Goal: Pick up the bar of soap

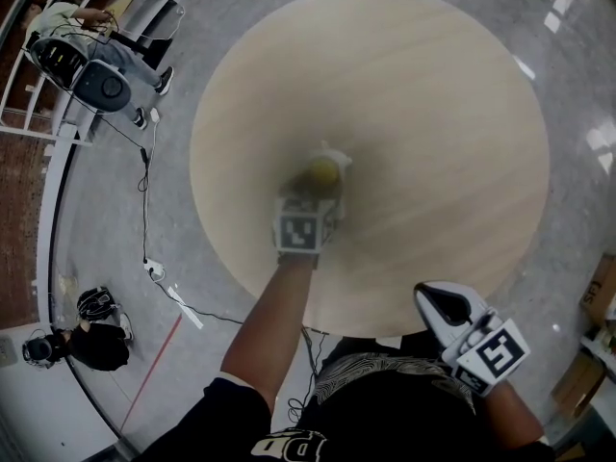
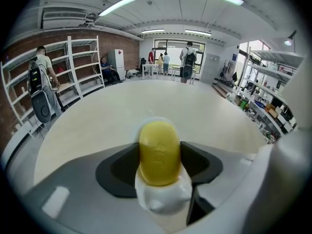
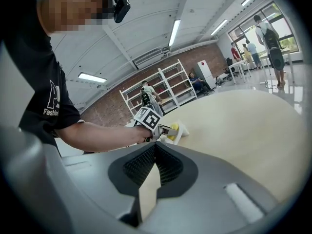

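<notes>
From the head view we count one round pale wooden surface (image 1: 433, 114). One yellow oval bar of soap (image 1: 324, 171) lies near its middle, with one glossy white holder (image 1: 329, 149) under it. There are two grippers, each carrying one black-and-white marker cube (image 1: 298, 229). The left gripper (image 1: 316, 195) meets the soap at the end of a bare forearm stretched straight out over the surface. The right gripper (image 1: 435, 301) hangs by the near rim, close to our black shirt, on a bent arm, its tip turned toward the surface. Only this view shows the grey floor (image 1: 115, 210) and one white cable (image 1: 144, 176) trailing across it. The left gripper view gives what the head view blurs. The soap stands between the two dark fingers (image 2: 122, 167), whose inner faces lie against its two sides with no gap, pinching it. Its lower end sits in the white holder, and we cannot tell whether either is clear of the surface. Beyond the surface we see white shelving (image 2: 80, 65), one person with a backpack (image 2: 41, 77) beside it, and several more people far back by the windows. In the right gripper view its own two ribbed fingers (image 3: 141, 165) are pressed together at the tips with nothing between them. This view alone shows the left arm from the side, the hand clasped round the gripper beneath its cube. The soap and holder sit low on the surface, well apart from the right gripper.
</notes>
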Demonstrator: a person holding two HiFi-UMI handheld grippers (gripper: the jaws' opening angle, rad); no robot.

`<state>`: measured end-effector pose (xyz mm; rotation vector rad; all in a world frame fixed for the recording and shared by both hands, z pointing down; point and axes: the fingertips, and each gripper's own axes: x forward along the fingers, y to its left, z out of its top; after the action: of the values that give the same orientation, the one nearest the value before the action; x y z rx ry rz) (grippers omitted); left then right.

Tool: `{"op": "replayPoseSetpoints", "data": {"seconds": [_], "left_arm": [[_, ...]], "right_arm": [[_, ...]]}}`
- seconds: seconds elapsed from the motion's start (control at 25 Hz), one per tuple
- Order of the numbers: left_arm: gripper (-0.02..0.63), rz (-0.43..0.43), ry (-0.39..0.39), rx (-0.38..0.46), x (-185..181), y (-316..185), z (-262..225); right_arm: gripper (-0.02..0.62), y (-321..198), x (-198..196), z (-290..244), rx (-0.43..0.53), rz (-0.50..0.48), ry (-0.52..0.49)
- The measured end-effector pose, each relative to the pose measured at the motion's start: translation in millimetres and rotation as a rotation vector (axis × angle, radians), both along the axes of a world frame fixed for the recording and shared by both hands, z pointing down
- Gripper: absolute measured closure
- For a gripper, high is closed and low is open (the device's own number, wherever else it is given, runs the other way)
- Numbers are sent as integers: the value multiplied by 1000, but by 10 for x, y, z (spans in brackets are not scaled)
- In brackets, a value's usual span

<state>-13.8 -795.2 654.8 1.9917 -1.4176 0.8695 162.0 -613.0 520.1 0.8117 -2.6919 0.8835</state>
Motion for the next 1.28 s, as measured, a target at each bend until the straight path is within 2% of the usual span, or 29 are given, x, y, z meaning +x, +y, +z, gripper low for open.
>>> {"op": "replayPoseSetpoints", "data": {"seconds": [0.24,0.4,0.6,0.68,0.84,0.96,1.12,1.28], "left_arm": [[336,21,79,51,30,111,-245],[337,41,180,154,-26,278,-707],[337,95,297,259,-180,675,-1320],[337,115,396,299,-246,904,-1611],[339,182,649,362,-352,1434,-2163],[339,263,756,390,-338,1764,-2426],[339,342,743,419,-297,2078,-2647],[339,364,683,465,-354,2383,-2829]], "right_arm": [[591,-28,12,-117,29,29,20],[590,-11,-52,-230,39,72,11],[589,93,-357,-483,79,101,-10],[590,209,-521,-609,103,110,-15],[591,551,-823,-862,158,127,-17],[591,709,-873,-1010,194,150,-28],[589,751,-807,-1163,205,178,-61],[589,810,-756,-1296,212,173,-79]]}}
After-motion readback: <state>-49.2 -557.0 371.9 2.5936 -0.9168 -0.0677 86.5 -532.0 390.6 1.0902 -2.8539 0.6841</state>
